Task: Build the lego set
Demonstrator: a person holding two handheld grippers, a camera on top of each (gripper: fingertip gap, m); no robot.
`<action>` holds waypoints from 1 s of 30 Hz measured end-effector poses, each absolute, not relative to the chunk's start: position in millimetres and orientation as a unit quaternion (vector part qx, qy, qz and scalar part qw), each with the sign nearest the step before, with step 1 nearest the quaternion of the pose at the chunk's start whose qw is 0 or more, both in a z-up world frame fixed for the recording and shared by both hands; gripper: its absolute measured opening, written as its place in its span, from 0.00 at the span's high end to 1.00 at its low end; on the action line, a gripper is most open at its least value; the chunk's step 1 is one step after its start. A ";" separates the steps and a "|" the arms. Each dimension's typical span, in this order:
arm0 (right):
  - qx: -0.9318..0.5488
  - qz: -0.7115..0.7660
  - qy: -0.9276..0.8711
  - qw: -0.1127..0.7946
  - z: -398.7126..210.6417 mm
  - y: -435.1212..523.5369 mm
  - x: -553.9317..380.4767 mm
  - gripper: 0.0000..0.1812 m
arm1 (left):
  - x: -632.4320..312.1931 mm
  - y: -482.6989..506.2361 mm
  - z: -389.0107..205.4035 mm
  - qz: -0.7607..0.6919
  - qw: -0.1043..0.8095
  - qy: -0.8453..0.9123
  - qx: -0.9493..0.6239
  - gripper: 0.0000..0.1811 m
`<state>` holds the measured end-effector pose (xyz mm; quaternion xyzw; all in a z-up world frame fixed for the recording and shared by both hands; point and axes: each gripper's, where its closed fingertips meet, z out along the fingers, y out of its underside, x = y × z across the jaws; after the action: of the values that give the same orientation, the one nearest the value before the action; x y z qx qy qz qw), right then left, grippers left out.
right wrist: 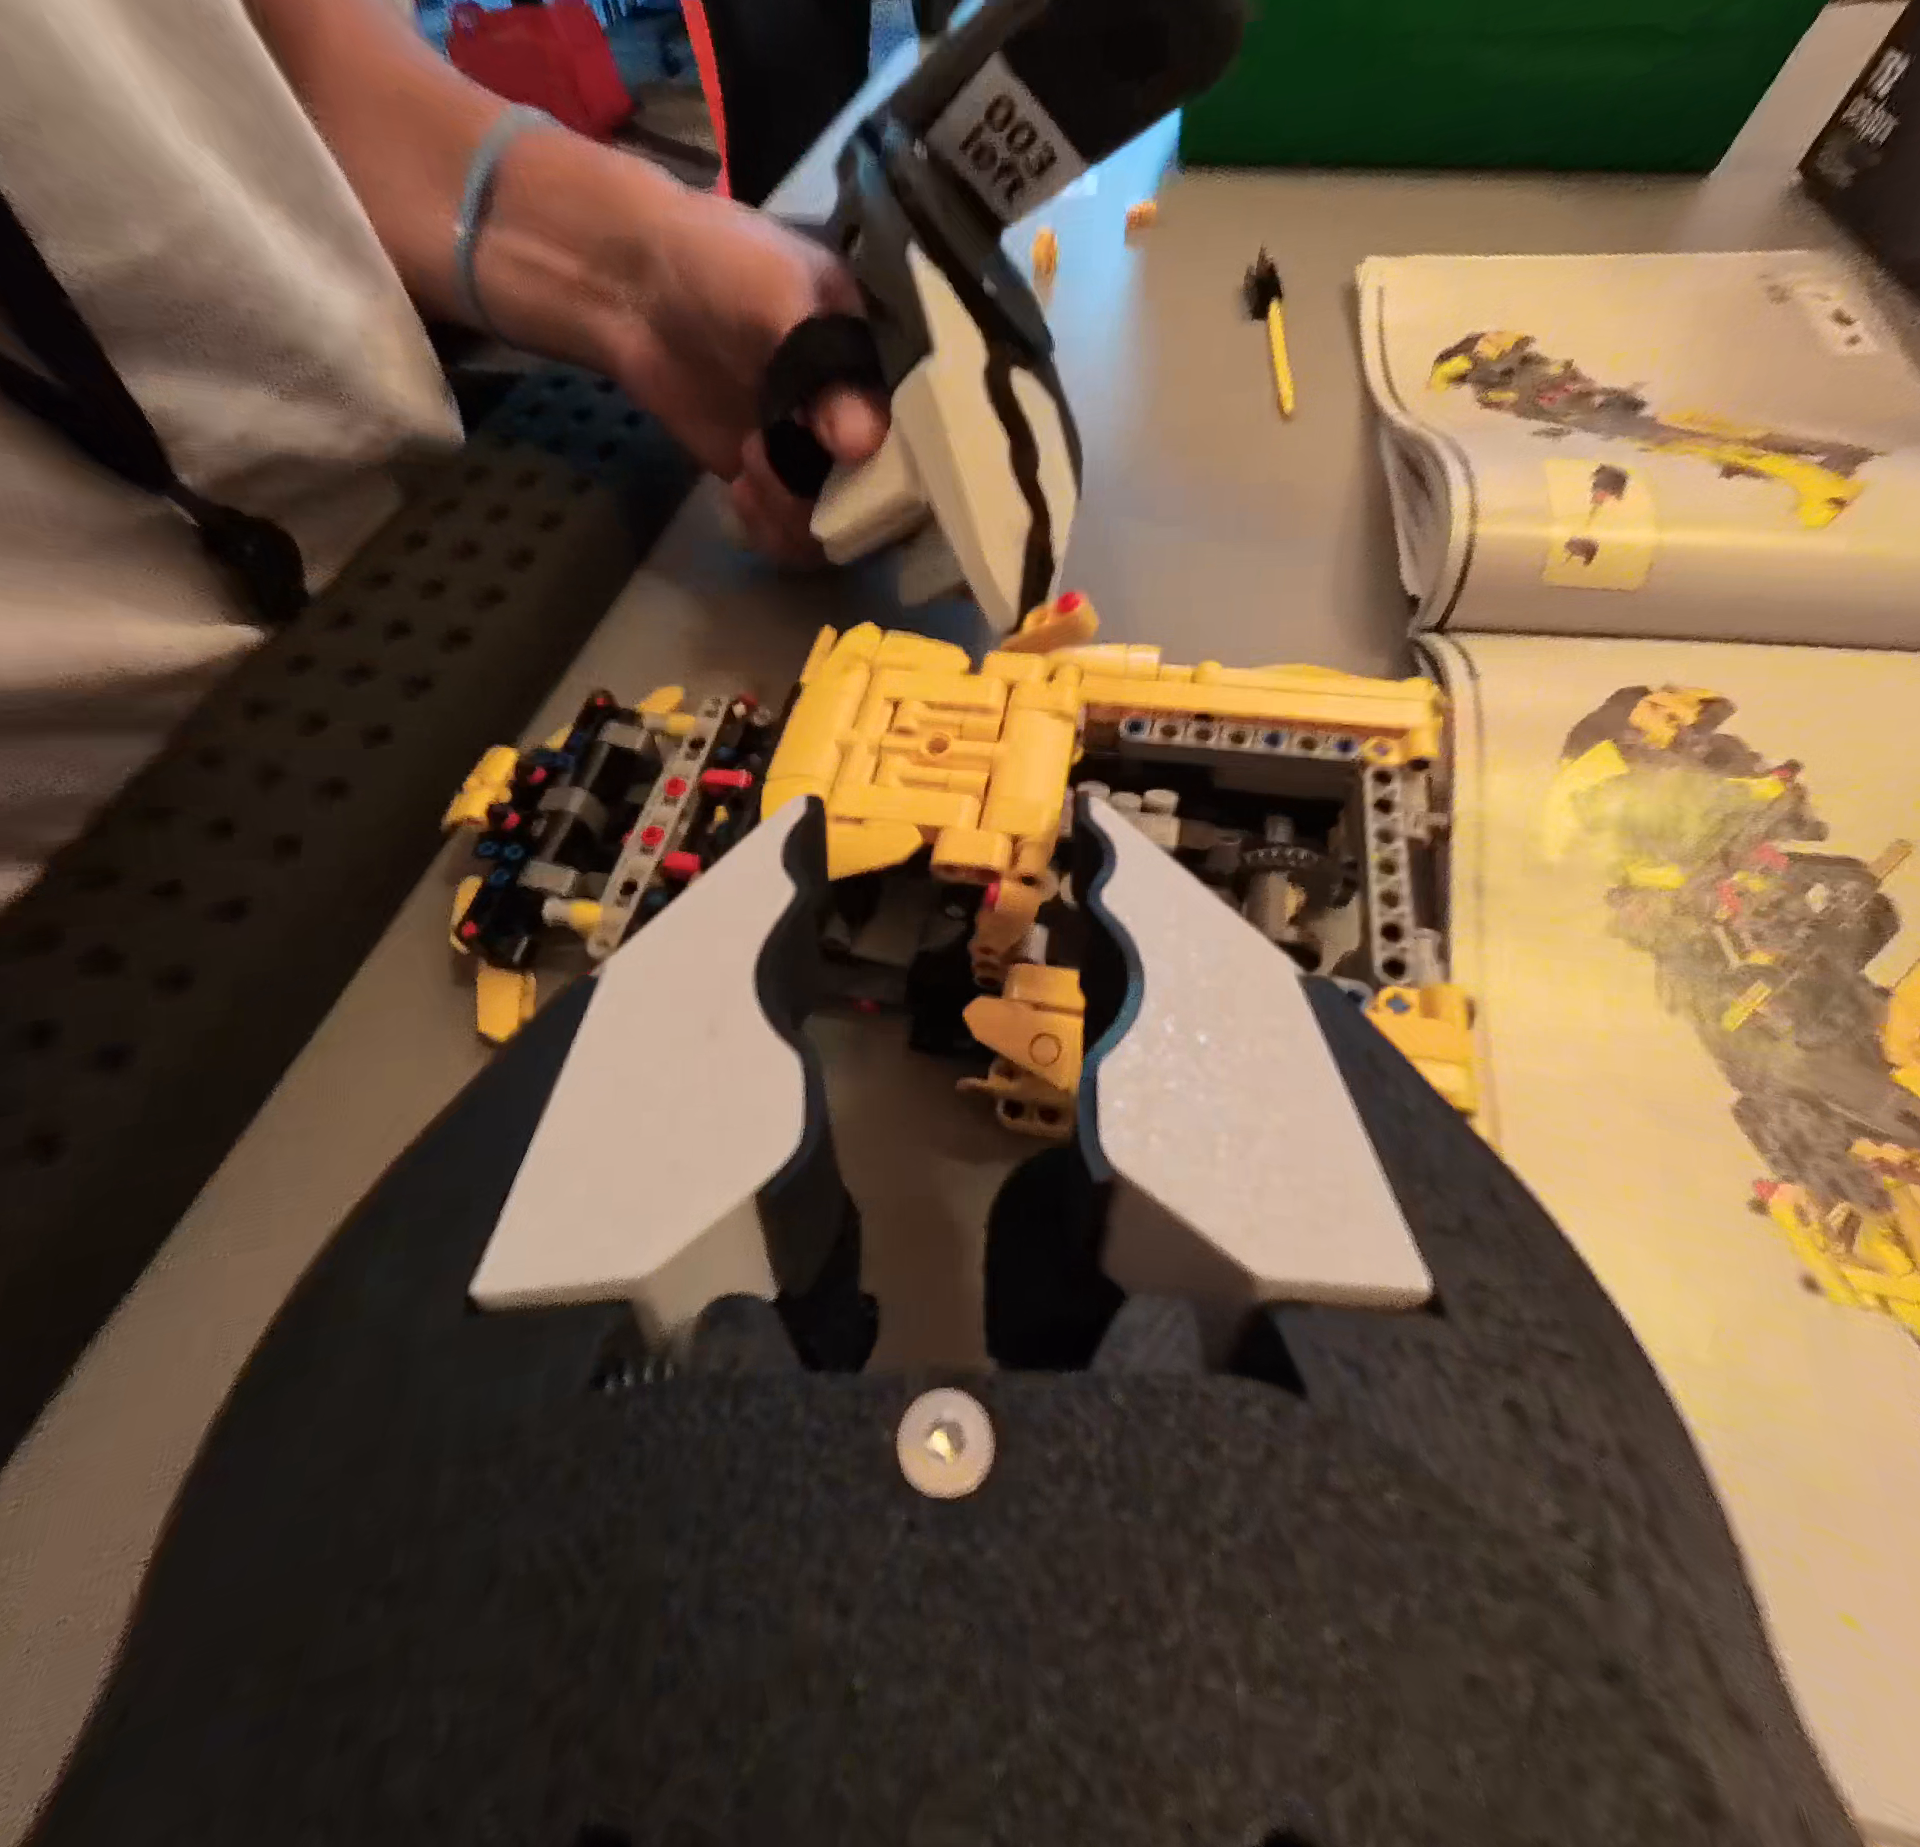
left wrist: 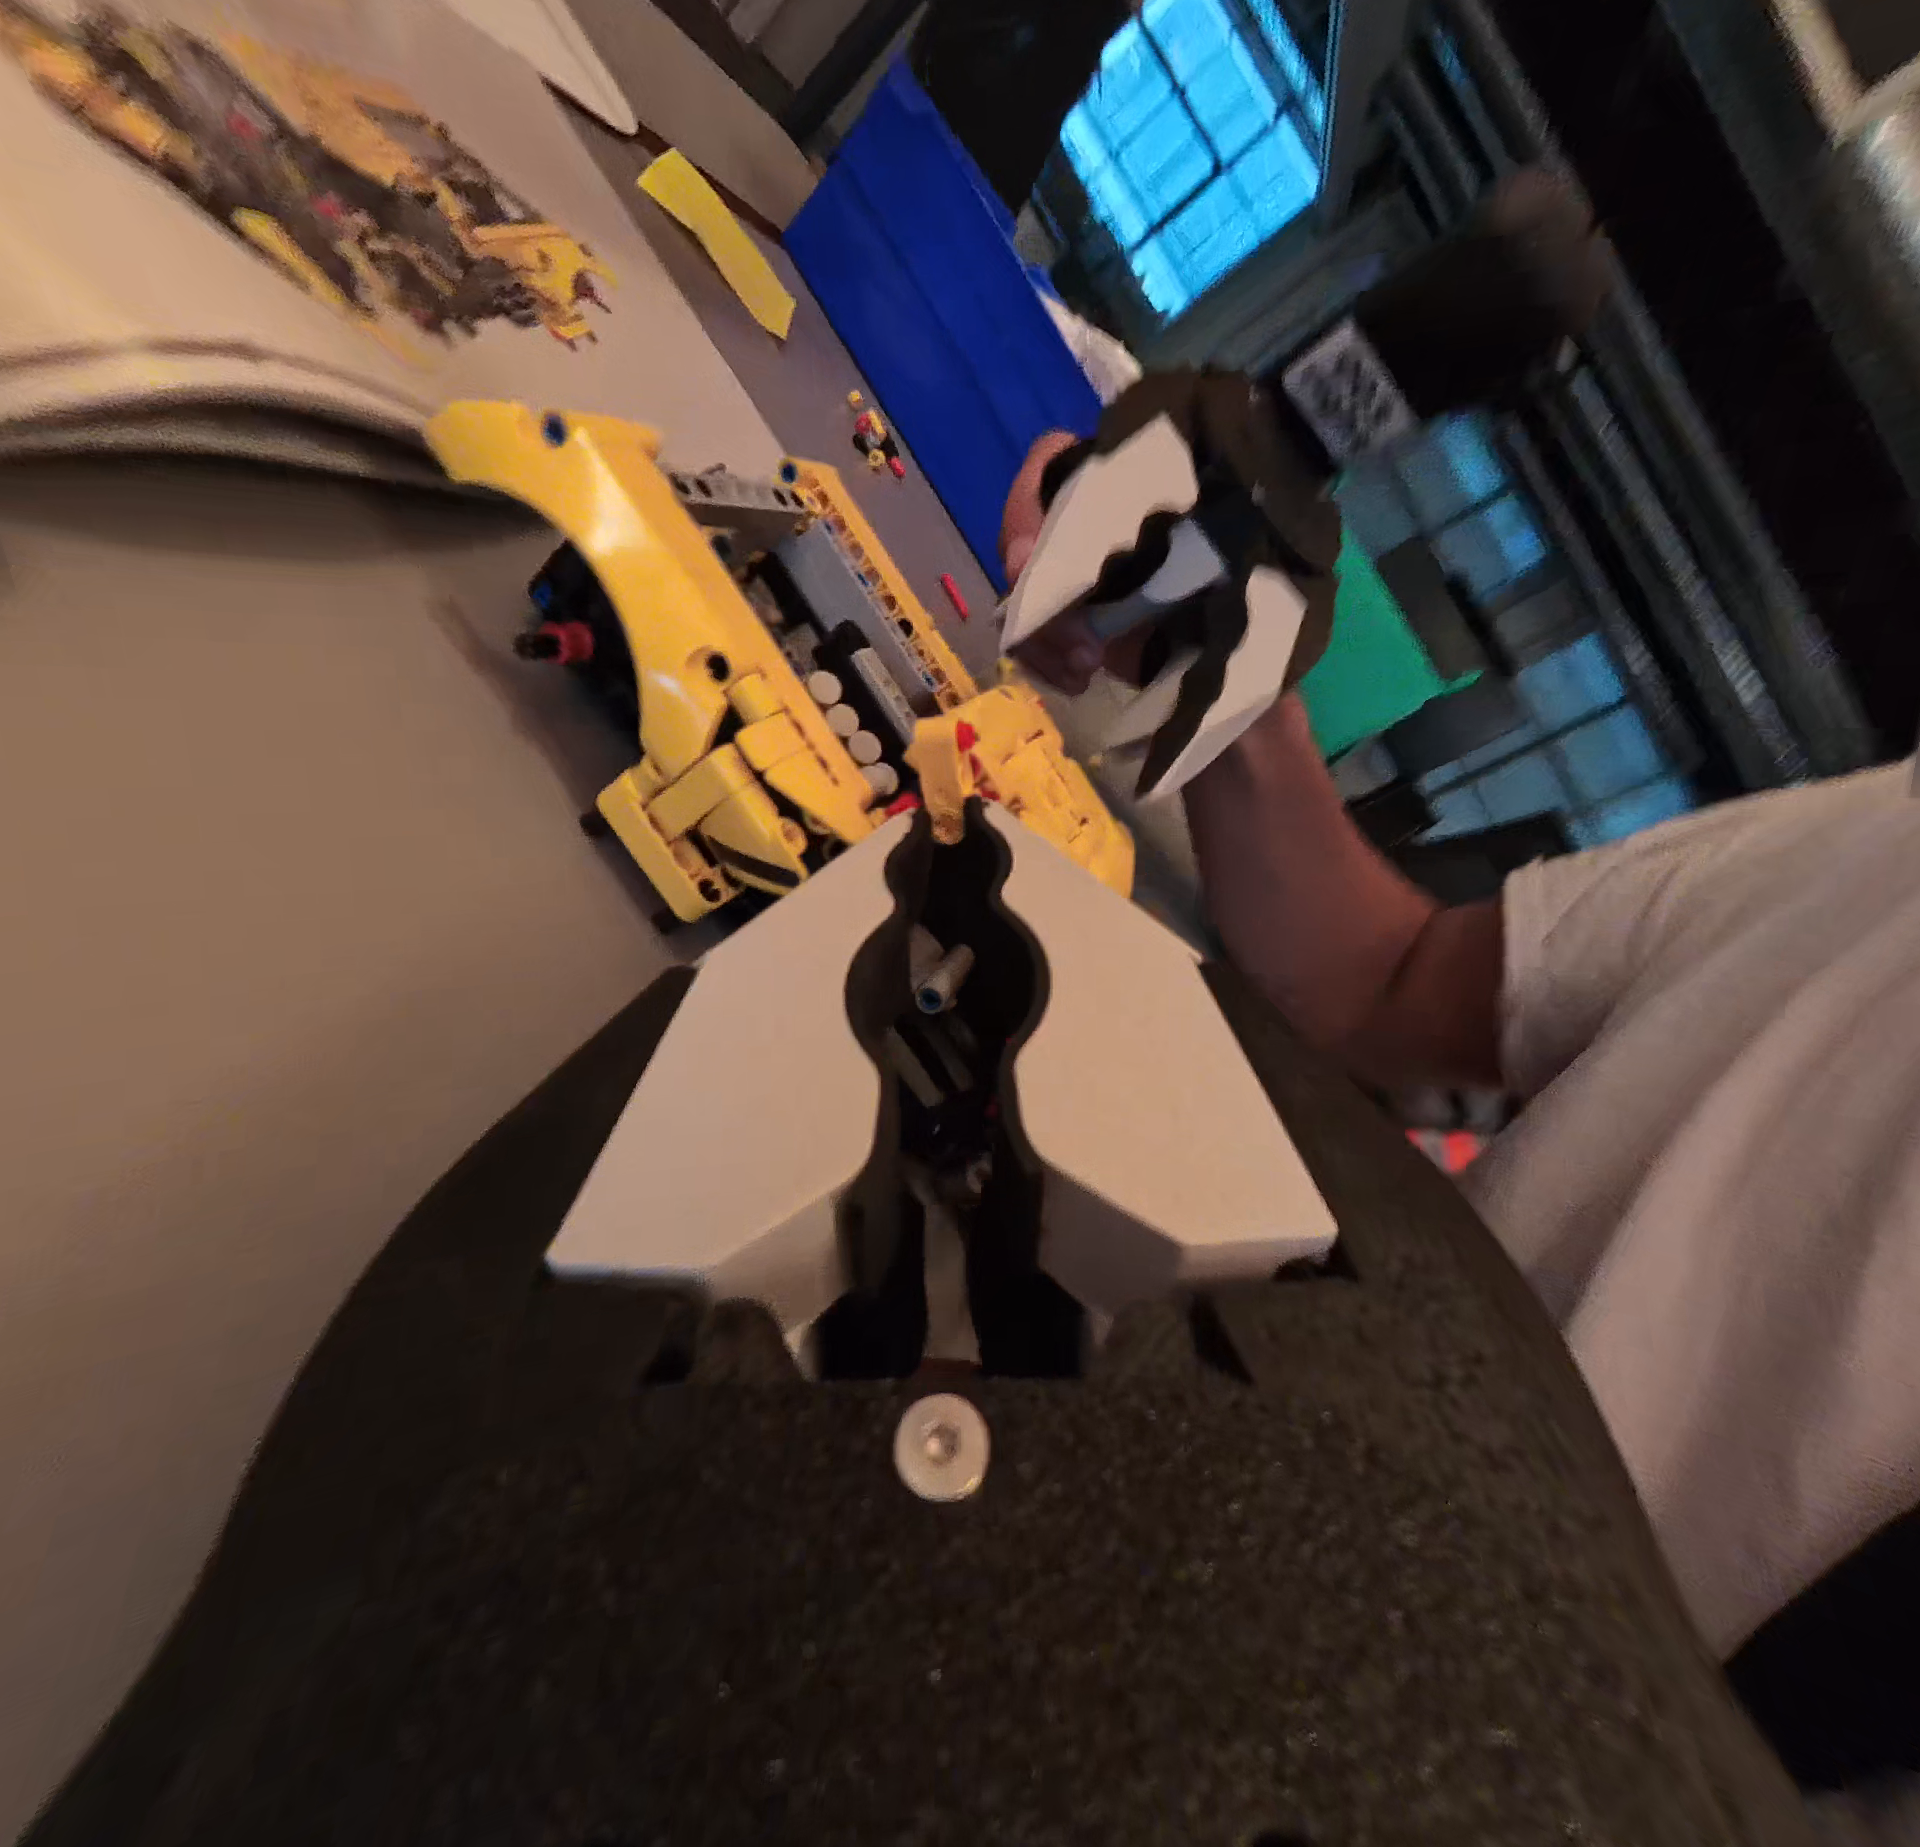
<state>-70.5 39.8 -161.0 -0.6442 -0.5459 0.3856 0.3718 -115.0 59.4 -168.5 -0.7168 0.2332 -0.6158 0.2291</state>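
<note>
The half-built yellow Lego vehicle [right wrist: 935, 758] lies on the grey table; it also shows in the left wrist view [left wrist: 717, 654]. My left gripper [left wrist: 943, 810] is shut on a small yellow piece with a red pin [left wrist: 951, 758] at the model's edge. The right wrist view shows this too, with the left gripper [right wrist: 1034, 592] pinching that piece [right wrist: 1062, 618] from above. My right gripper [right wrist: 945, 821] is open and hangs just over the model's near side. A yellow hinged part [right wrist: 1029, 1039] lies between its fingers, untouched. The right gripper also shows in the left wrist view [left wrist: 1148, 602].
A black and grey sub-assembly with red pins [right wrist: 613, 841] lies left of the model. The open instruction booklet [right wrist: 1662, 467] lies to the right. A yellow axle with a black gear [right wrist: 1278, 343] and small loose pieces [left wrist: 873, 436] lie farther back. A blue bin [left wrist: 935, 280] and a perforated black board [right wrist: 312, 758] border the table. My hands' fingertips stand some 6 cm from each other.
</note>
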 end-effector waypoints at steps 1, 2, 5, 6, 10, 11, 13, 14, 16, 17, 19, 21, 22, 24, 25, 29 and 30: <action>-0.641 0.398 -0.534 0.381 -150.4 43.3 -71.8 0.75 | -114.4 58.8 -167.3 -0.600 0.245 0.263 -0.714 0.97; -0.636 0.416 -0.521 0.389 -137.3 46.7 -74.7 0.75 | -114.3 59.0 -165.3 -0.582 0.270 0.294 -0.708 0.97; -0.672 0.448 -0.466 0.362 -122.4 62.9 -89.0 0.80 | -114.9 59.3 -165.4 -0.532 0.313 0.366 -0.697 0.97; -0.688 0.454 -0.457 0.333 -125.7 63.7 -94.8 0.81 | -114.7 59.0 -162.3 -0.526 0.327 0.380 -0.687 0.97; -0.714 0.421 -0.482 0.283 -146.1 63.0 -111.9 0.83 | -113.5 54.0 -154.8 -0.483 0.371 0.447 -0.655 0.97; -0.714 0.411 -0.497 0.272 -149.6 59.2 -115.0 0.85 | -113.2 51.8 -154.9 -0.470 0.376 0.466 -0.649 0.97; -0.714 0.391 -0.524 0.249 -154.7 50.7 -119.5 0.92 | -113.1 48.6 -153.4 -0.453 0.383 0.489 -0.639 0.97; -0.716 0.374 -0.539 0.240 -157.5 47.7 -120.3 0.93 | -112.8 46.0 -152.1 -0.451 0.383 0.499 -0.633 0.97; -0.718 0.342 -0.559 0.234 -160.3 46.6 -121.3 0.95 | -113.6 44.3 -153.5 -0.427 0.389 0.523 -0.626 0.97; -0.720 0.332 -0.566 0.225 -161.0 45.4 -121.1 0.95 | -114.1 43.0 -153.9 -0.417 0.392 0.536 -0.621 0.97; -0.717 0.321 -0.577 0.223 -157.4 44.8 -122.9 0.95 | -115.5 42.6 -151.1 -0.408 0.398 0.548 -0.611 0.97; -0.718 0.319 -0.578 0.220 -157.1 44.0 -124.4 0.93 | -117.1 43.5 -150.9 -0.406 0.395 0.555 -0.609 0.97; -0.724 0.319 -0.574 0.210 -158.7 43.7 -124.8 0.92 | -117.3 44.3 -150.8 -0.404 0.396 0.557 -0.607 0.97; -0.728 0.328 -0.570 0.195 -159.4 41.5 -128.5 0.91 | -116.1 41.4 -151.4 -0.406 0.392 0.568 -0.599 0.97; -0.732 0.318 -0.572 0.191 -162.9 42.8 -127.7 0.91 | -116.0 42.0 -154.8 -0.396 0.391 0.577 -0.598 0.97; -0.743 0.310 -0.565 0.181 -166.3 45.5 -127.4 0.94 | -117.0 45.7 -158.4 -0.396 0.385 0.581 -0.598 0.97; -0.744 0.311 -0.561 0.186 -163.7 47.4 -127.7 0.94 | -117.5 47.7 -156.1 -0.407 0.385 0.569 -0.602 0.97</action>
<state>-127.7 47.4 -163.7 -0.7441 -0.5611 0.3110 0.1862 -117.5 47.7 -156.1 -0.6017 0.5690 -0.4071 0.3852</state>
